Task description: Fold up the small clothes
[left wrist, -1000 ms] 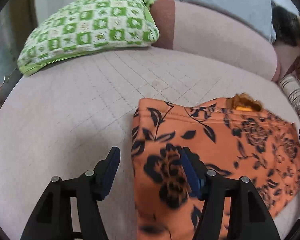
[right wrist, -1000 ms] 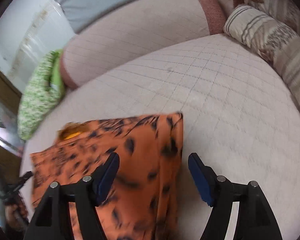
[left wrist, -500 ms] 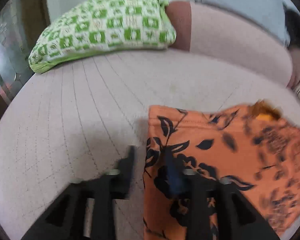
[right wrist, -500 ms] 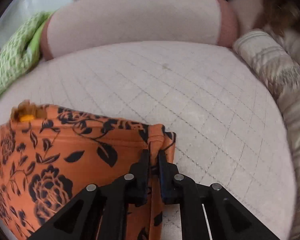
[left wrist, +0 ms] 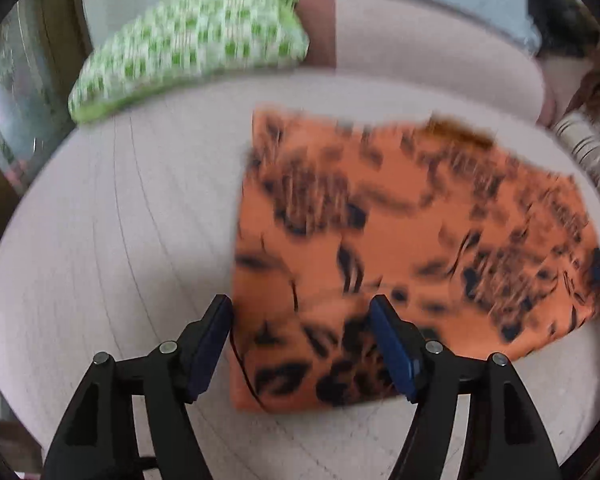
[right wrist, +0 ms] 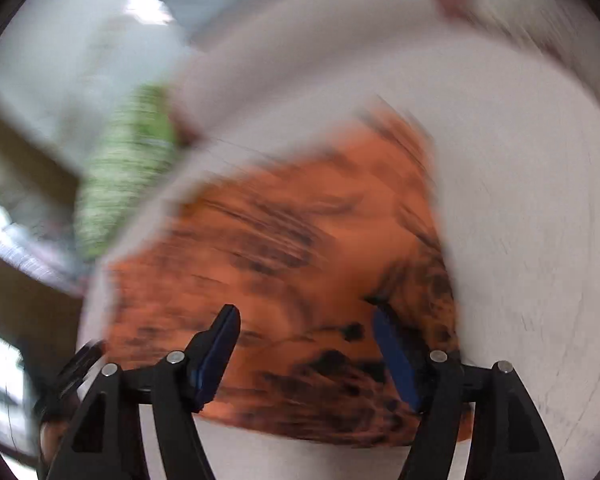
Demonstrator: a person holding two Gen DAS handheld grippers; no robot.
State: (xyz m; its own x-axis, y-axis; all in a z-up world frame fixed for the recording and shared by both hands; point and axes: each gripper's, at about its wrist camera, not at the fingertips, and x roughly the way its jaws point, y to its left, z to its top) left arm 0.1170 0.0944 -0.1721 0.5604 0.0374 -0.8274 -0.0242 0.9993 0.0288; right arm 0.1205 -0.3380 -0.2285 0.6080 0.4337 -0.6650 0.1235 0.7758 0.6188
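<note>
The orange cloth (left wrist: 400, 240) with dark flowers lay flat on the pale sofa seat (left wrist: 120, 240). The left gripper (left wrist: 304, 344) was opening over its near corner, pinching nothing. The right gripper (right wrist: 304, 344) was opening too (that view was very blurry), and nothing was squeezed between its fingers. A green pillow (left wrist: 188, 44) sat behind.

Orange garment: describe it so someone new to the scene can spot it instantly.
Start from the pale quilted sofa seat that fills the left wrist view. Past the green-and-white checked cushion at its back edge, nearer the camera, lies the orange garment, spread flat. It is the only orange thing there, printed with black flowers and leaves, unlike the striped cushion beside it.
</note>
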